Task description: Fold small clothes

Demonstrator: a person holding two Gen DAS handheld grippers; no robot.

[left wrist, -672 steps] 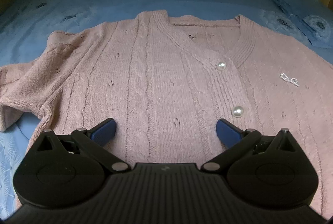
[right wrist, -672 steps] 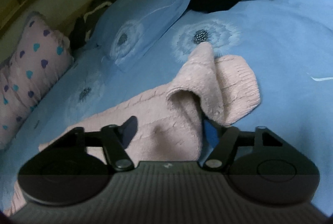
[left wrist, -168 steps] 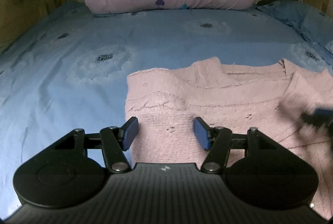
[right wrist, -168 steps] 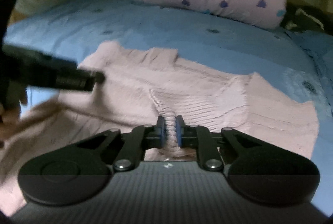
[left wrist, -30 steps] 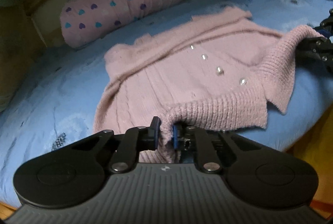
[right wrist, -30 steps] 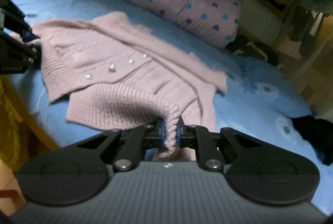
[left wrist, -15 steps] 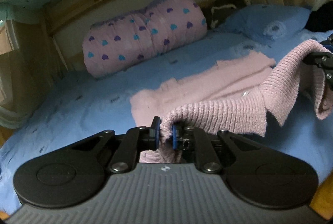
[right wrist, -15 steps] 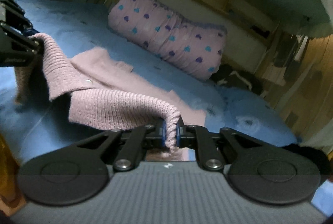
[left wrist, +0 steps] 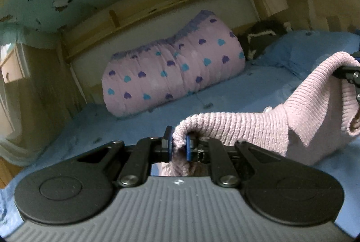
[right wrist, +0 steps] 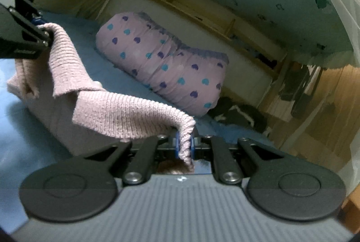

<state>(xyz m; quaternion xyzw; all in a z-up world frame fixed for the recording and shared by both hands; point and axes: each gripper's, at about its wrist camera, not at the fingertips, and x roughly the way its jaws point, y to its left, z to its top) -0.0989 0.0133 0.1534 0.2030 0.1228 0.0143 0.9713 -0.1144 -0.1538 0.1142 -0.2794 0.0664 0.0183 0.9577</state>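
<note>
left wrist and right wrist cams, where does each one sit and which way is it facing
Left wrist: on the left gripper, facing the heart-print quilt roll at the bed's far end; its own fingers pinch the pink cardigan hem; right gripper at the right edge.
Right wrist: on the right gripper, facing the same roll from further right; its fingers clamp the hem; left gripper at upper left.
Shared: cardigan, quilt roll, blue bedsheet, the opposite gripper.

Cardigan (left wrist: 243, 129): pink ribbed knit, fuzzy. Left gripper (left wrist: 179, 147): matt black plastic, blue pads, shiny metal rivets. Bedsheet (left wrist: 126, 129): smooth blue cloth. Headboard shelf (right wrist: 202, 8): pale wood.
</note>
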